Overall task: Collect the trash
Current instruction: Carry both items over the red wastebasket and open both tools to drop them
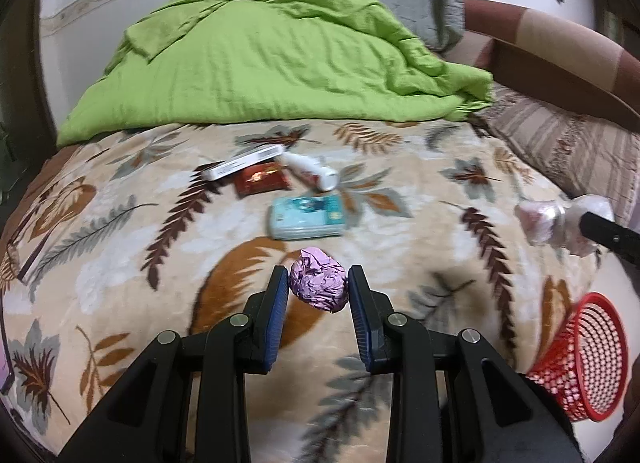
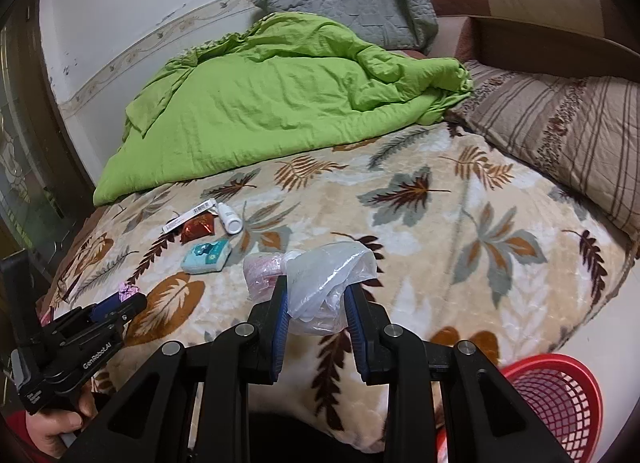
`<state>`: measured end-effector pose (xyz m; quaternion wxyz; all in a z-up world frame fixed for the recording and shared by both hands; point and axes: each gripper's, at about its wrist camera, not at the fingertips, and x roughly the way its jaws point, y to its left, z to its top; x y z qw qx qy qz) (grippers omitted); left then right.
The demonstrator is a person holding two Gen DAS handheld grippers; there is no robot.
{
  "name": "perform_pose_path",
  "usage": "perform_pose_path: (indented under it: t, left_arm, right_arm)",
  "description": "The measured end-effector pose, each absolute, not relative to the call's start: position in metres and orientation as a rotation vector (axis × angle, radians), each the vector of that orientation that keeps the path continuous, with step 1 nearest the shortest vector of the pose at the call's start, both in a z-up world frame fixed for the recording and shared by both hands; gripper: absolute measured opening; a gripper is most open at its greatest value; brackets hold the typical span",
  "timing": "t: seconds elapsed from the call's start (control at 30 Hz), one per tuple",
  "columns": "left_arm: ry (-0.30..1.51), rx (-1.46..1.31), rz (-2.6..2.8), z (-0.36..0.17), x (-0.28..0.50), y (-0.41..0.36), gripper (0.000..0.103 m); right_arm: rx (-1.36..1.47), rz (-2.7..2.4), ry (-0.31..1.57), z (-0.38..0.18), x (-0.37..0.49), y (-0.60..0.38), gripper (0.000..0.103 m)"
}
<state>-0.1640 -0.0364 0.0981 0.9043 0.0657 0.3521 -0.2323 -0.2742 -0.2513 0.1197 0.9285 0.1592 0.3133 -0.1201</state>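
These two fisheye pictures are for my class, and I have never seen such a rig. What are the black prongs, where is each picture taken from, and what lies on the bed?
No robot: a person holds a hand-held tool in each hand, with a camera looking along its fingers. In the left view, the left tool grips a crumpled purple paper ball. In the right view, the right tool grips a clear plastic bag. On the leaf-patterned blanket lie a white box, a white bottle, a red packet and a blue tissue pack. A red mesh basket stands beside the bed.

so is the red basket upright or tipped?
Upright, it seems: the red basket shows its open mouth facing up beside the bed. Contents: cannot tell.
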Motion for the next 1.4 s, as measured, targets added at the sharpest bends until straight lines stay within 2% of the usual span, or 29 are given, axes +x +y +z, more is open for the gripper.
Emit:
perform_pose_path:
  t: [0.53, 1.27, 1.4]
  left_arm:
    - [0.717, 0.177, -0.811, 0.128, -0.22, -0.109, 0.029]
    - [0.809, 0.369, -1.259, 0.126, -0.309, -0.236, 0.029]
    - [0.84, 0.391, -1.309, 0.12, -0.321, -0.251, 0.031]
  right_arm:
    - [0.413, -0.403, 0.648, 0.117, -0.363, -0.322, 0.029]
    - [0.508, -0.63, 0.691, 0.103, -0.472, -0.383, 0.029]
    - [0.53, -0.637, 0.711, 0.095, -0.477, -0.383, 0.032]
